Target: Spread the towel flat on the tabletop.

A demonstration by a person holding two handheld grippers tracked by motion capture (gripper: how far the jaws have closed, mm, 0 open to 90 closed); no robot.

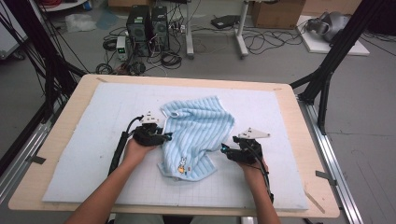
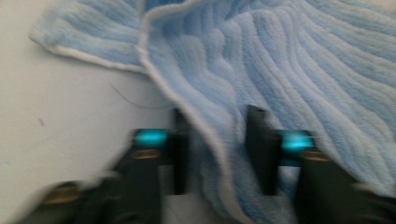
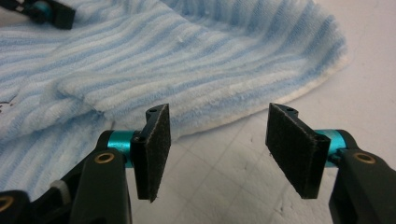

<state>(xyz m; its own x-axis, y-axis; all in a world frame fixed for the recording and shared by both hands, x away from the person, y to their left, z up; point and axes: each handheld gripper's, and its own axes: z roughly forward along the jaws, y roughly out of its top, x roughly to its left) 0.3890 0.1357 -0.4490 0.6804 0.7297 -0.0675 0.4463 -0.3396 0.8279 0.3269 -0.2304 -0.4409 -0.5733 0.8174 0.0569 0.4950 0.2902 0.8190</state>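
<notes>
My left gripper (image 1: 164,136) sits at the left edge of the blue striped towel (image 1: 198,135), which lies crumpled in the middle of the counter's white mat (image 1: 84,154). Its fingers (image 2: 180,149) stand narrow around the white-hemmed edge; the blur keeps me from telling whether they truly pinch it. My right gripper (image 3: 217,147) rests just off the towel's right edge, fingers (image 3: 154,149) parted about halfway, nothing between them, bare mat underneath. I judge the work barely begun: the towel is neither spread nor folded, and the right-hand grasp remains to be made.
</notes>
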